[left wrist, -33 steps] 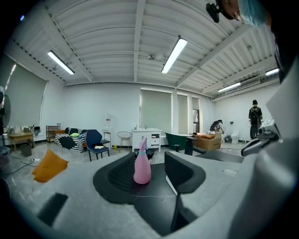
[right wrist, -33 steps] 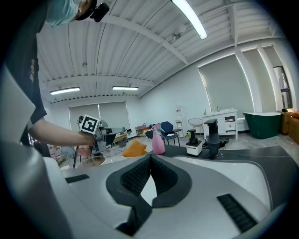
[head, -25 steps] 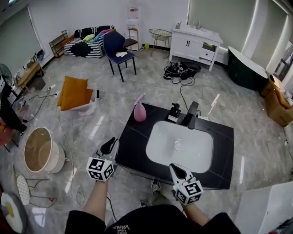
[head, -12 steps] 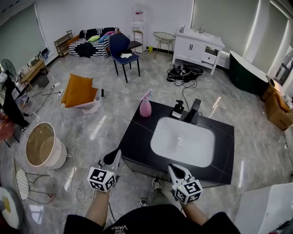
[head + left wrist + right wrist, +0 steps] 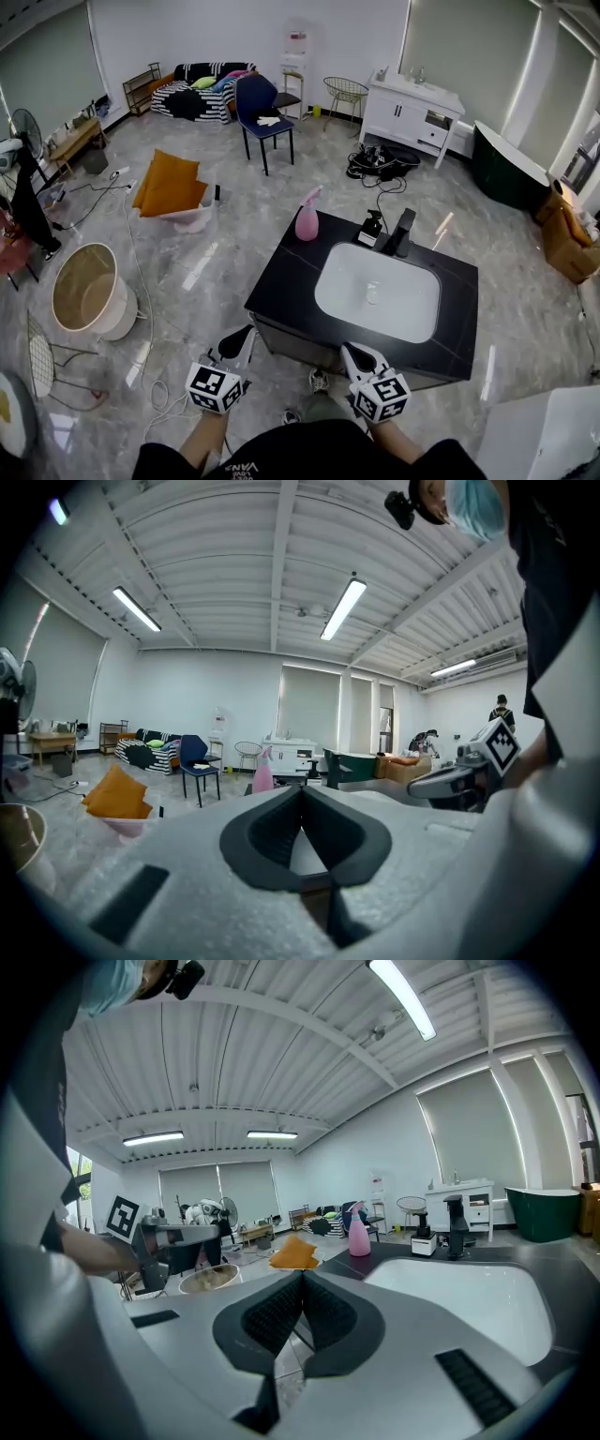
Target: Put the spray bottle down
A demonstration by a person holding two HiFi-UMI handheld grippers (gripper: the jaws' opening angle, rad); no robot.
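Both pairs of jaws sit pressed together, empty: your left gripper (image 5: 236, 341) and right gripper (image 5: 357, 357) need hold nothing. Well ahead of them the spray bottle (image 5: 307, 222) stands upright on the counter's (image 5: 282, 283) far corner, so it looks set down already.

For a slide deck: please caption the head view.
Spray bottle stands at the counter's far corner; left claw and right claw, both shut and empty, hang by the near edge.

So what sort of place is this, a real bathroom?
Probably a showroom or test studio: a black counter with a white sink stands alone on an open floor, with a white vanity, green bathtub and striped sofa by the walls.
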